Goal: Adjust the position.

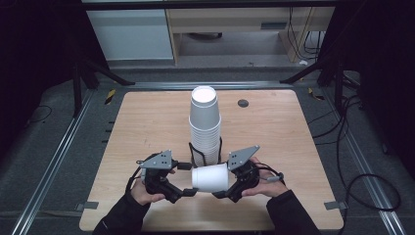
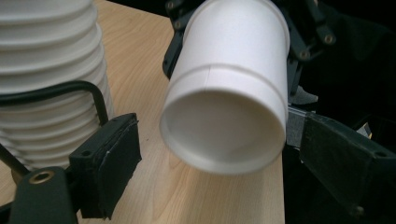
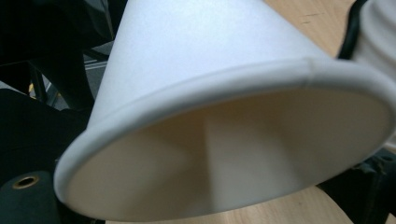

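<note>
High view: right gripper holds paper cup sideways, left gripper alongside

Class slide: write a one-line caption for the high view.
Two hand-held grippers meet at a single paper cup lying sideways before a tall cup stack on a wooden table.

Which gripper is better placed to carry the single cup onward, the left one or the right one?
Probably the right gripper. It seems shut on the single cup at its rim end. The left gripper is open, its jaws either side of the cup's base without touching.
</note>
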Demonstrator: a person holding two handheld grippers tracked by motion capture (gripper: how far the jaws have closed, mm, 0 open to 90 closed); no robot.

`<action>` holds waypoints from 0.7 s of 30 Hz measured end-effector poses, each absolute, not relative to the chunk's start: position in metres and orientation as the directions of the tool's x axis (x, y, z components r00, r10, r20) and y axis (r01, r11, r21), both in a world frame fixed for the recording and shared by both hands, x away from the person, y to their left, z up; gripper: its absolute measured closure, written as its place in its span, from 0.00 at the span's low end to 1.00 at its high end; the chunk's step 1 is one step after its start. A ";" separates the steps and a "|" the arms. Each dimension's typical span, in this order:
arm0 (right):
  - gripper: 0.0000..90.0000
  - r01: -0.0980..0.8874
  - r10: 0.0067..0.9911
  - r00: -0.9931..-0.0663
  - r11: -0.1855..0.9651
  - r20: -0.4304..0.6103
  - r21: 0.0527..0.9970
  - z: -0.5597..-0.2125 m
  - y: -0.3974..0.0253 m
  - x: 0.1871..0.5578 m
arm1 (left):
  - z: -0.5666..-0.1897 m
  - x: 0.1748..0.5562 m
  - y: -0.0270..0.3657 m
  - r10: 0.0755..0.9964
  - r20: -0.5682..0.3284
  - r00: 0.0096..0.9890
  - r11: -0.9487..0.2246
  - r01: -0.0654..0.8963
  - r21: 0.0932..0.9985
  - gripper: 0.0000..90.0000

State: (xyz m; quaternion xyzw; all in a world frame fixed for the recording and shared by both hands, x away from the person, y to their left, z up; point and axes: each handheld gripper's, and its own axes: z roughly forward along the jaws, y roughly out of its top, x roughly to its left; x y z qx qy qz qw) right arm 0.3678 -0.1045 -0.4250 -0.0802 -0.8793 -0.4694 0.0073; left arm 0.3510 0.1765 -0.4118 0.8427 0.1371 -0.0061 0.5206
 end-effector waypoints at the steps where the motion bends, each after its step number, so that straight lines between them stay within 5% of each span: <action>1: 0.10 0.144 0.133 -0.987 0.549 0.084 0.823 -0.423 -0.106 0.369 | -0.413 0.351 0.176 0.226 -0.149 0.963 -0.435 0.237 0.869 0.13; 21: 0.10 0.035 0.036 -0.999 0.750 0.012 0.661 -0.418 -0.060 0.377 | -0.426 0.355 0.166 0.232 -0.138 0.963 -0.567 0.249 0.785 0.16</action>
